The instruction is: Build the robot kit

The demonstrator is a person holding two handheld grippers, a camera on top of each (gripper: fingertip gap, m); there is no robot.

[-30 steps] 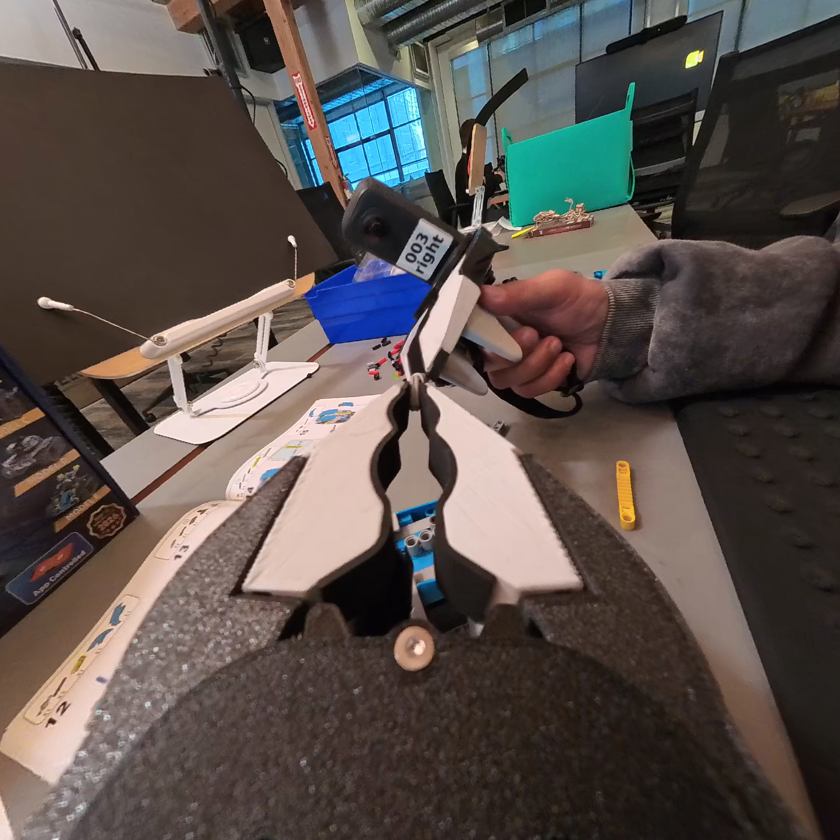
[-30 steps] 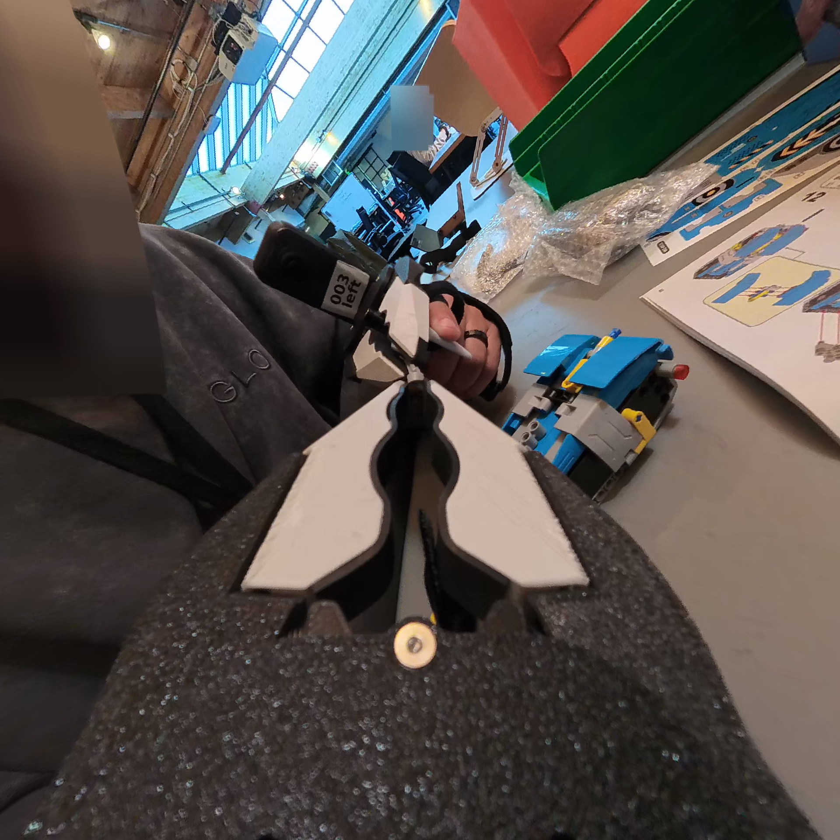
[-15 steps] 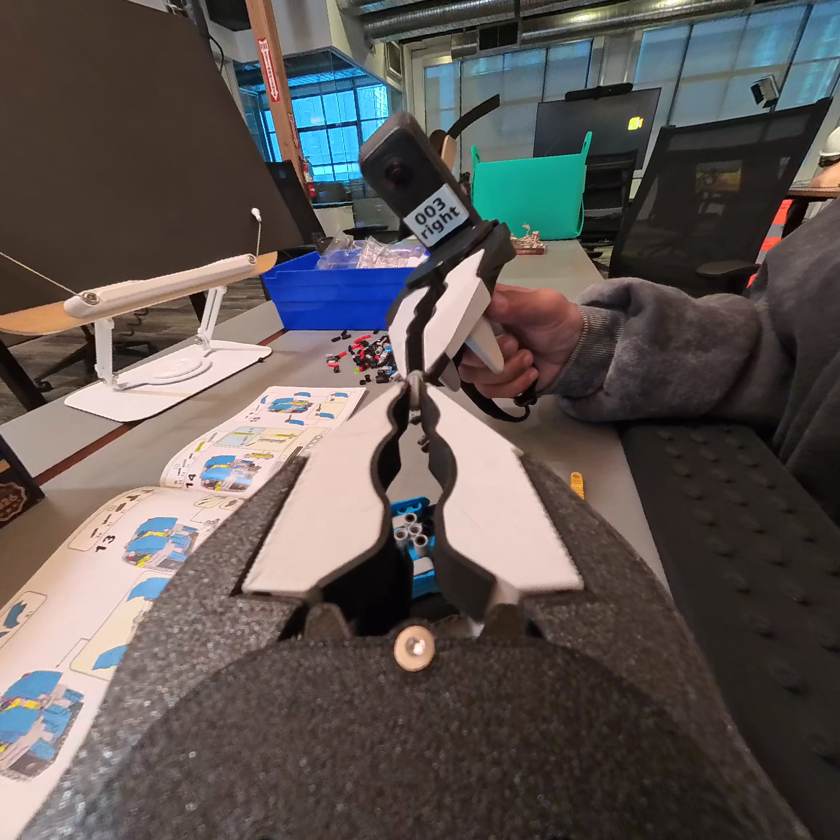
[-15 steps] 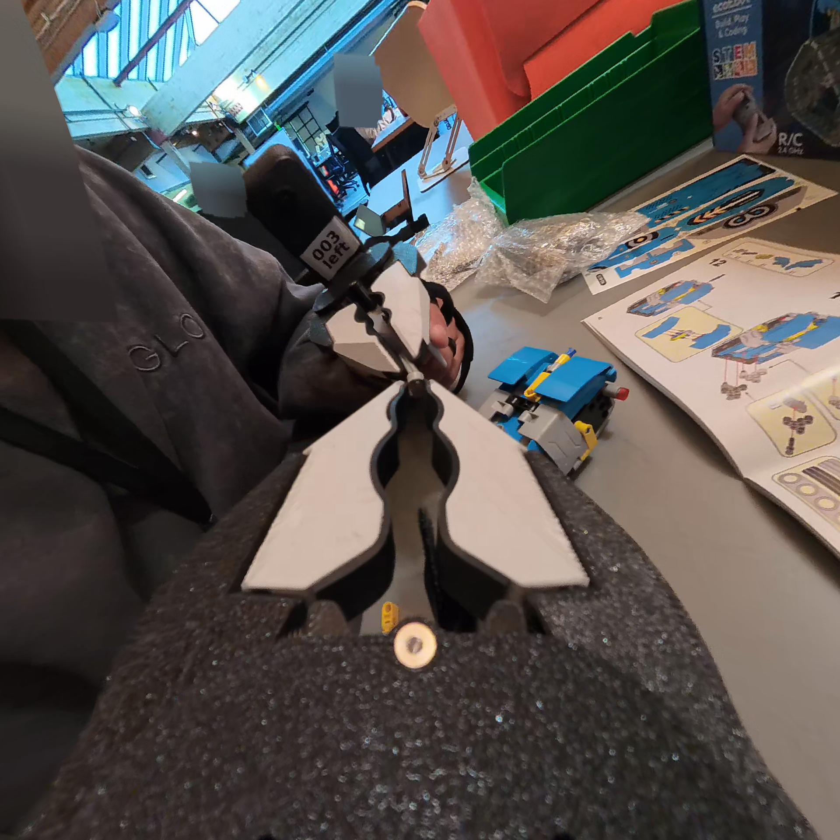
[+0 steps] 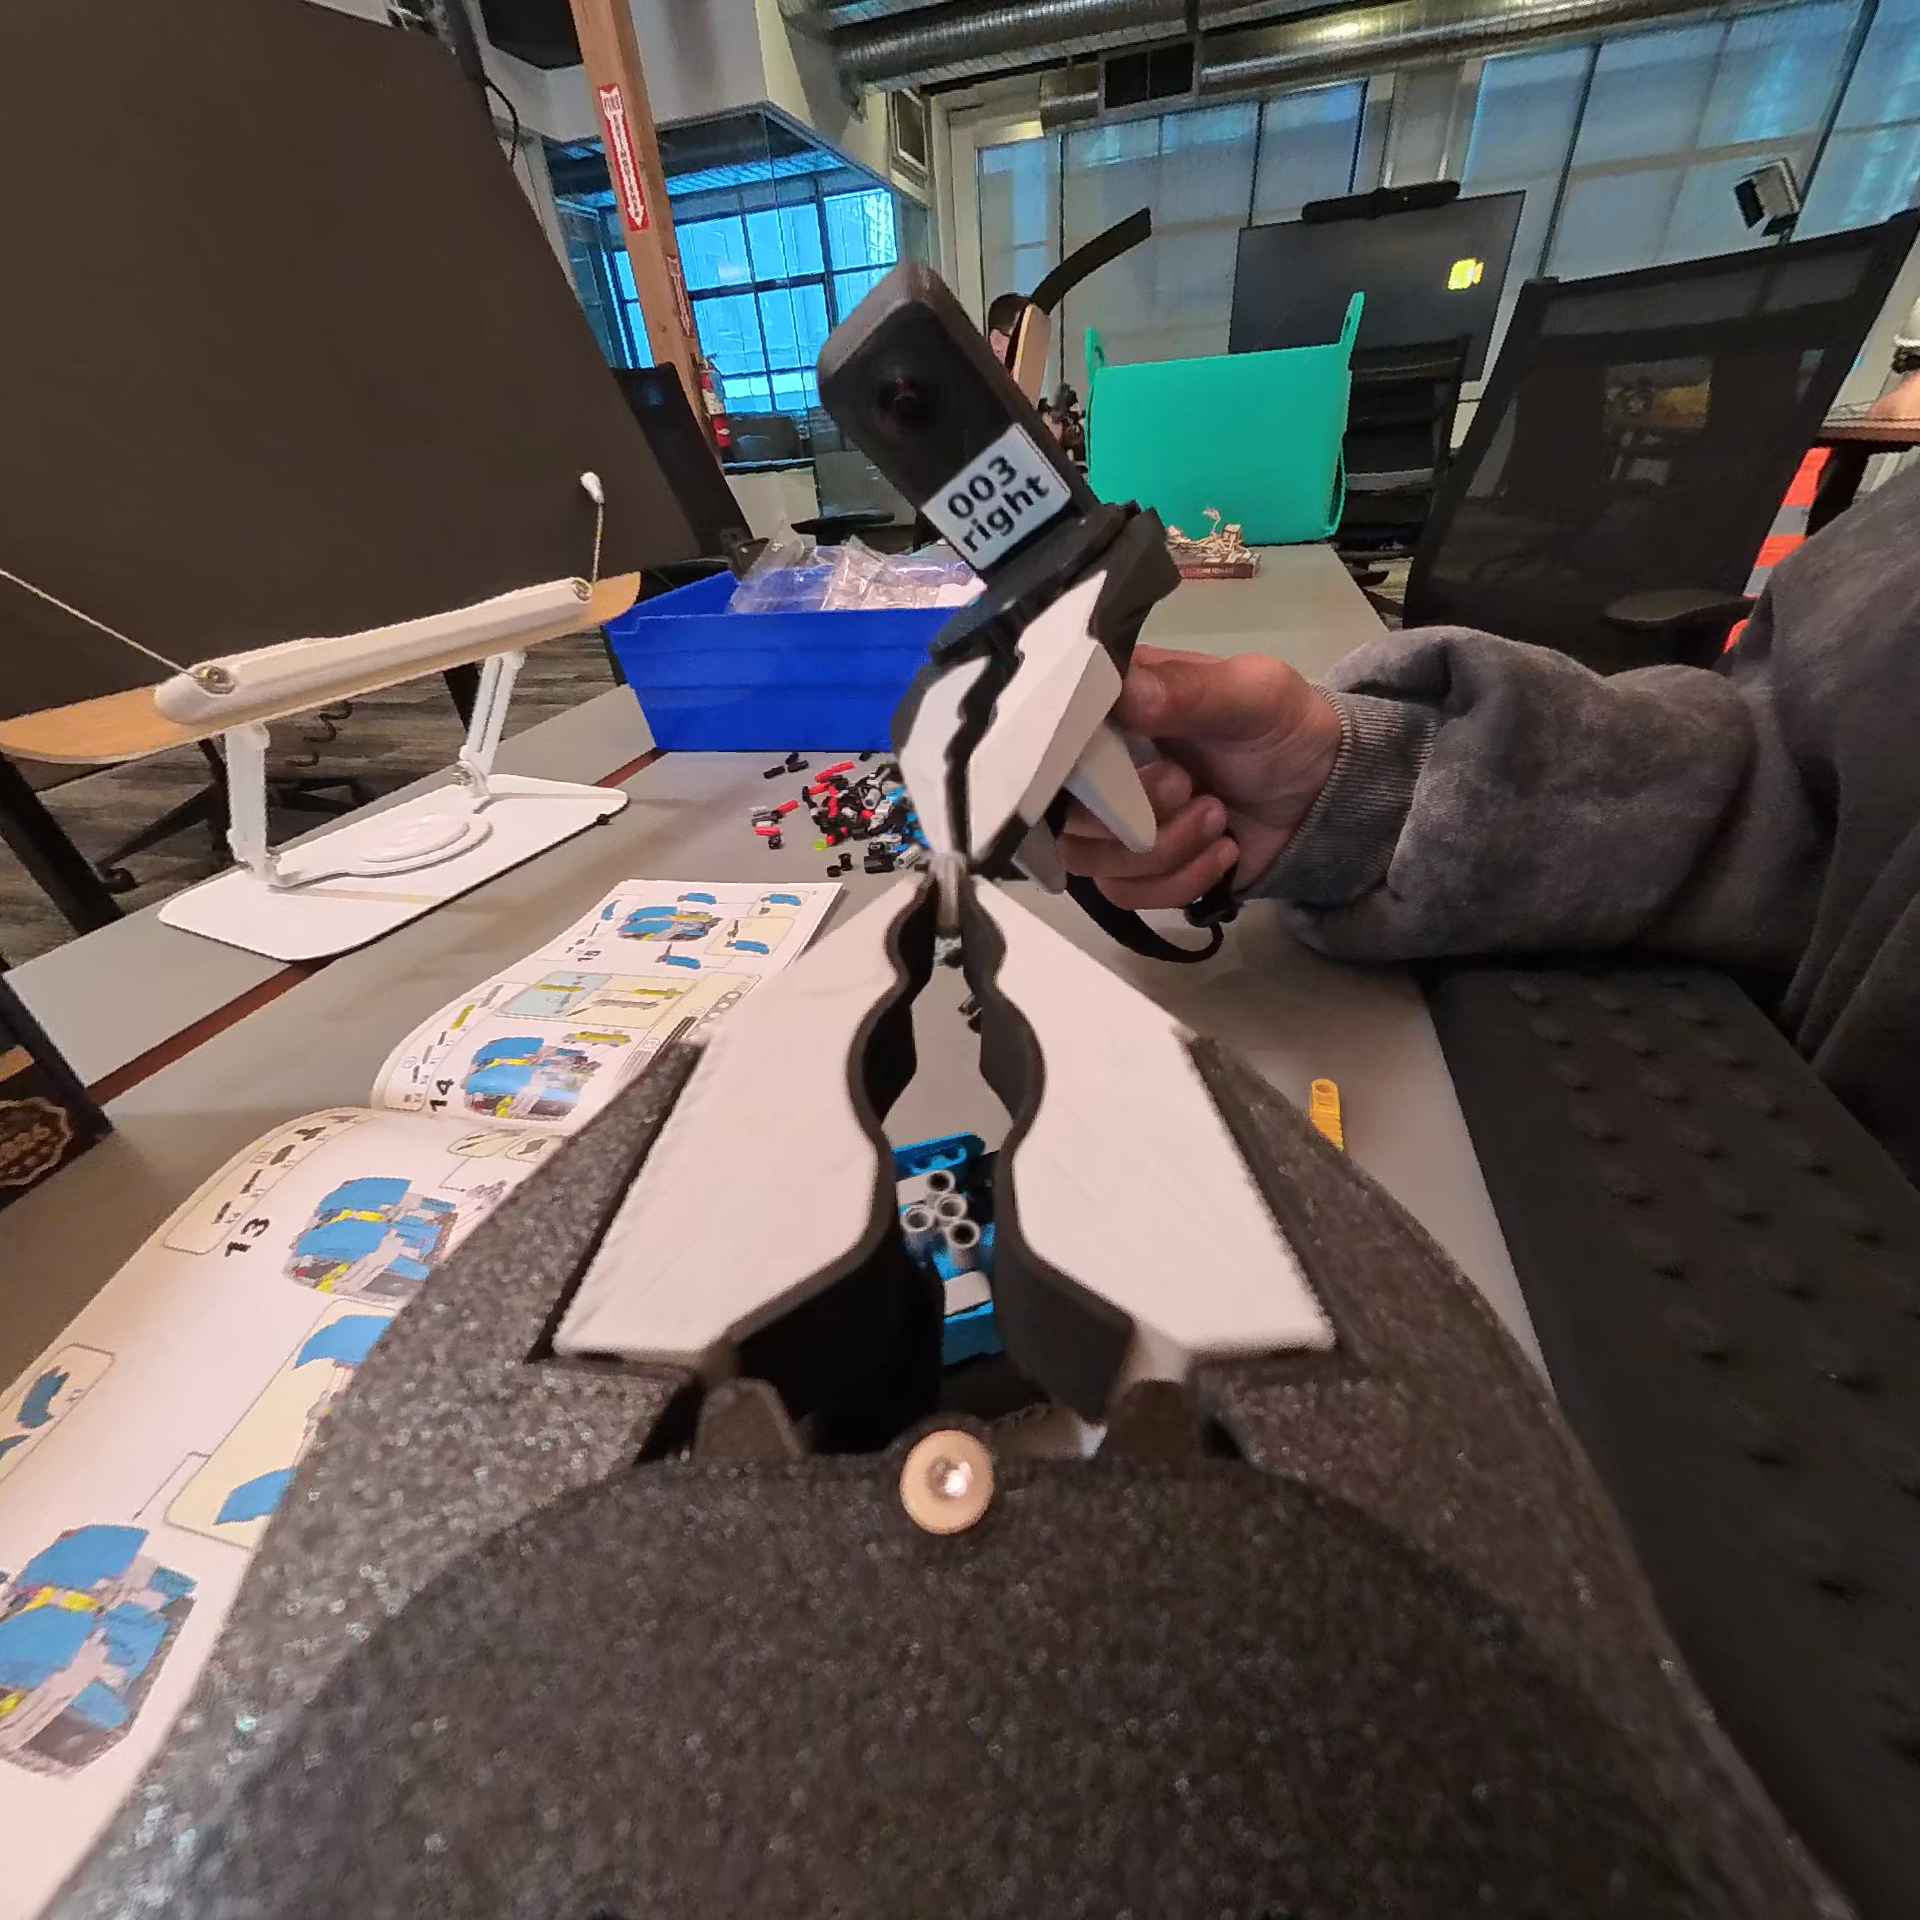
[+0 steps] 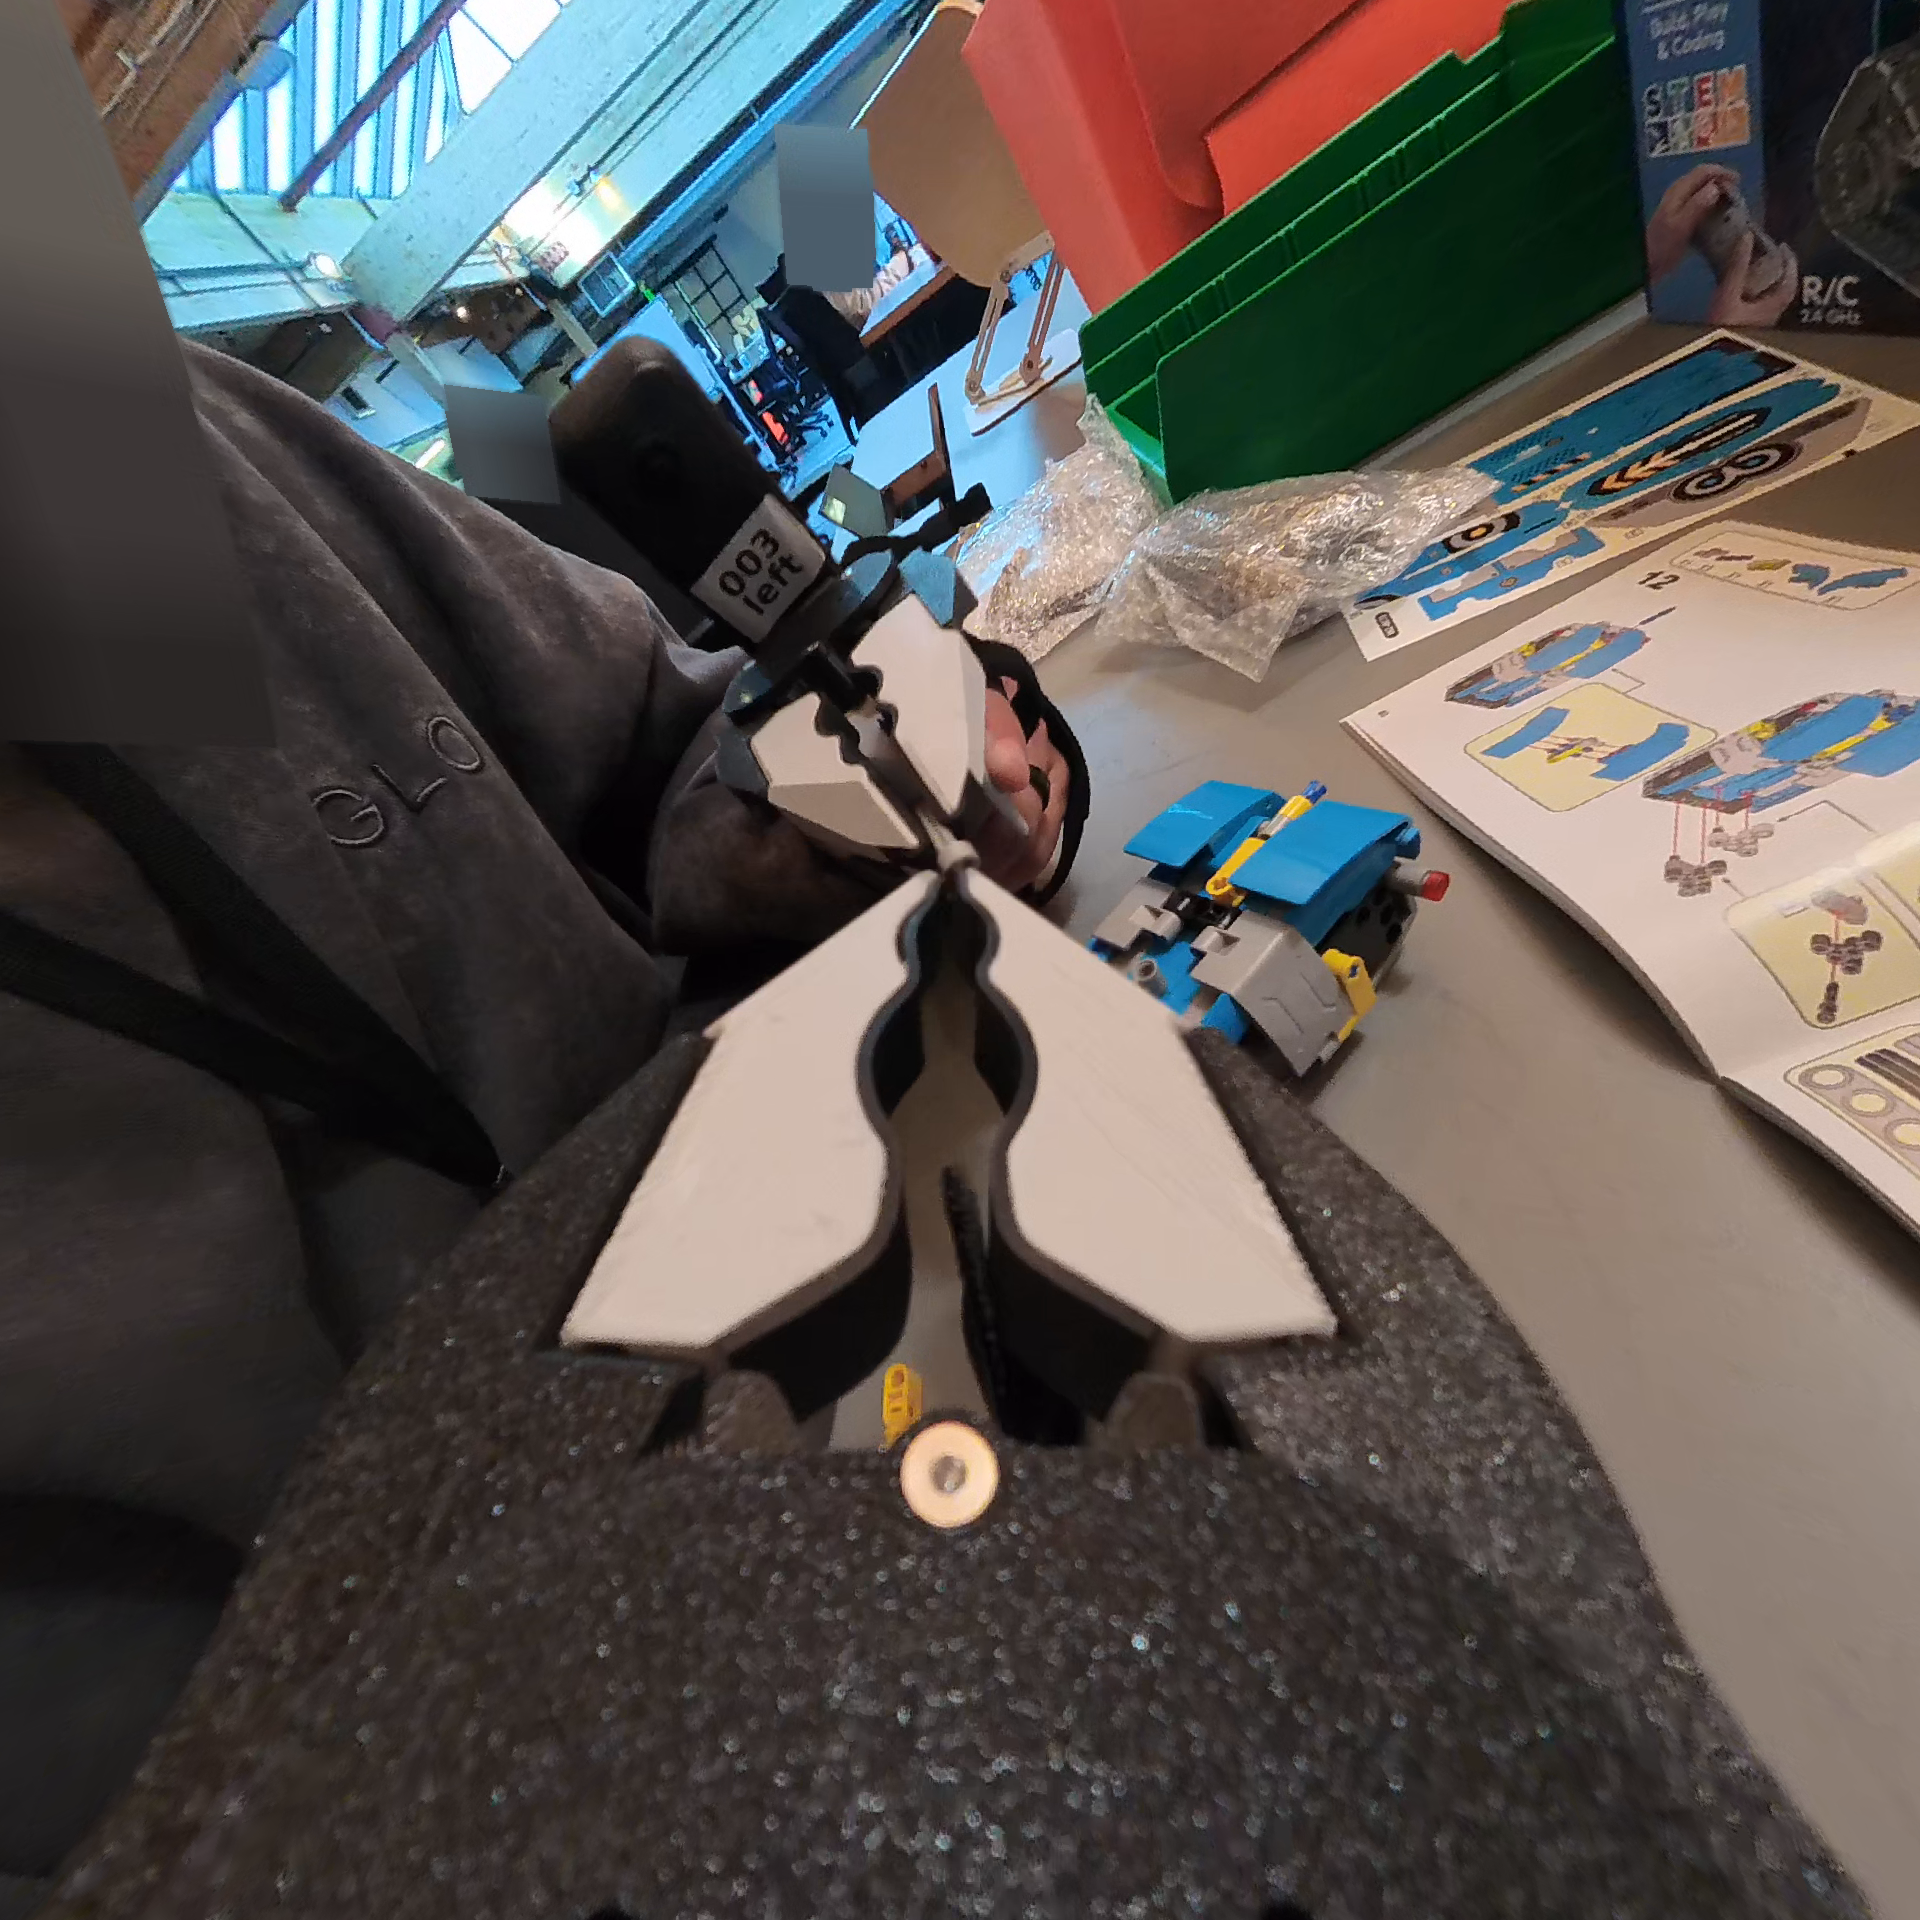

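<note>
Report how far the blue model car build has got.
Done: blue car body partly assembled beside the open manual. In hand: left gripper and right gripper pinch a small grey part tip to tip. Left: loose pieces and a yellow beam lie unused.

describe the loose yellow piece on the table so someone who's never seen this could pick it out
On the grey table, look along the edge nearest the person's grey sleeve, beside the black dimpled mat. The yellow beam lies flat there, alone. It is a short, narrow bar with holes, the only loose yellow part, far from the red-and-black pile.
</note>
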